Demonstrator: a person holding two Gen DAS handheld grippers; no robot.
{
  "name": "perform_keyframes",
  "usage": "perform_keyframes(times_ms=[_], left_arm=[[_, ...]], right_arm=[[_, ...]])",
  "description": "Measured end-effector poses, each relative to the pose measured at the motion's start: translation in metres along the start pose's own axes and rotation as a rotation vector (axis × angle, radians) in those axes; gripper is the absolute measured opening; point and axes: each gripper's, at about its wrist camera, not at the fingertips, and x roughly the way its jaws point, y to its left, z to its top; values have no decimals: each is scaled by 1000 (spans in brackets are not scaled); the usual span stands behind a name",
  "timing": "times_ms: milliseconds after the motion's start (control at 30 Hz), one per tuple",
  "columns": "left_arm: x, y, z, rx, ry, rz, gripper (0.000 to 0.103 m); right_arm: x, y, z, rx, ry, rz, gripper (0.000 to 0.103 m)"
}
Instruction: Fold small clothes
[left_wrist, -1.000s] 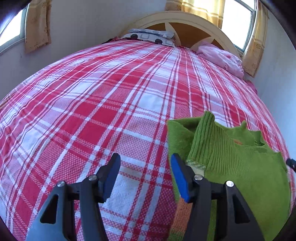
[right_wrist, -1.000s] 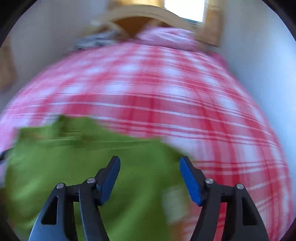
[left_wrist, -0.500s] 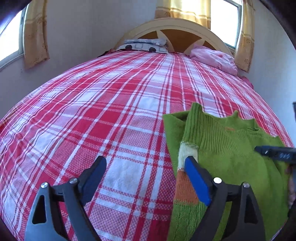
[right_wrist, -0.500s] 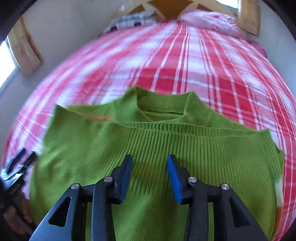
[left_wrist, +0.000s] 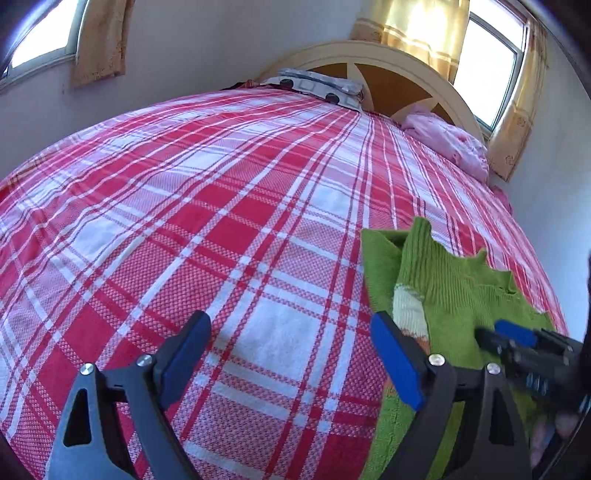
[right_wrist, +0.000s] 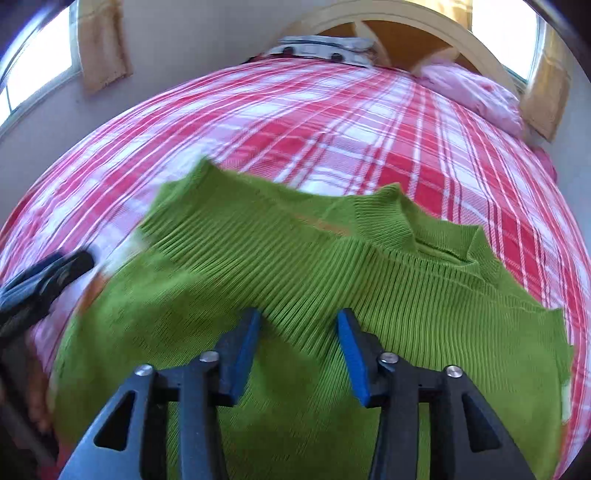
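A small green ribbed sweater (right_wrist: 295, 266) lies on the red plaid bedspread (left_wrist: 221, 221), collar toward the headboard. Its sleeve (left_wrist: 406, 306), banded white and orange, is folded in over the body at the left side. My left gripper (left_wrist: 290, 325) hovers over bare bedspread just left of the sweater (left_wrist: 454, 291). Its jaws are opening wide with nothing between them. My right gripper (right_wrist: 299, 319) points down over the middle of the sweater, jaws opening, the pads clear of the knit below. Each gripper shows in the other's view: the right gripper (left_wrist: 517, 343), the left gripper (right_wrist: 55, 269).
A pink pillow (left_wrist: 447, 144) and a patterned pillow (left_wrist: 317, 83) lie against the curved headboard (left_wrist: 388, 59) at the far end. Curtained windows flank the bed. Broad plaid bedspread stretches left of and beyond the sweater.
My left gripper's jaws spread wider and it drew off the sweater's edge. My right gripper swung from the right side to over the sweater's middle, narrowing, then widening slightly.
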Motion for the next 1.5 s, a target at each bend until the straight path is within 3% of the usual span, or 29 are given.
perform_keyframes(times_ms=[100,300,433,567,667,767,867,933,1300,1500], left_arm=[[-2,0,0,11,-13,6,97],[-2,2,0,10,-9,2,97],[-3,4,-2,4,-1,-18,97],[-2,7,-3,-1,12,-25,97],[-3,7,-3,-3,11,-30,97],[-1,4,-3,12,25,-26,97],[-5,7,-2,21,44,-46,97],[-9,12,-2,28,50,-68,97],[-9,42,25,169,44,-108,97],[11,49,29,127,107,-133,97]], right_arm=[[16,-20,16,93,-2,10,50],[14,-10,25,70,-14,-39,52],[-13,-2,6,94,-63,-4,52],[-29,27,-17,-50,-69,-90,52],[-37,33,-36,-72,-32,-45,52],[-26,22,-36,-47,-54,-36,71],[-21,3,-20,63,-30,-5,73],[-27,7,-20,66,-41,9,73],[-81,77,-80,-115,-182,88,73],[-87,140,-112,-320,-179,111,73]])
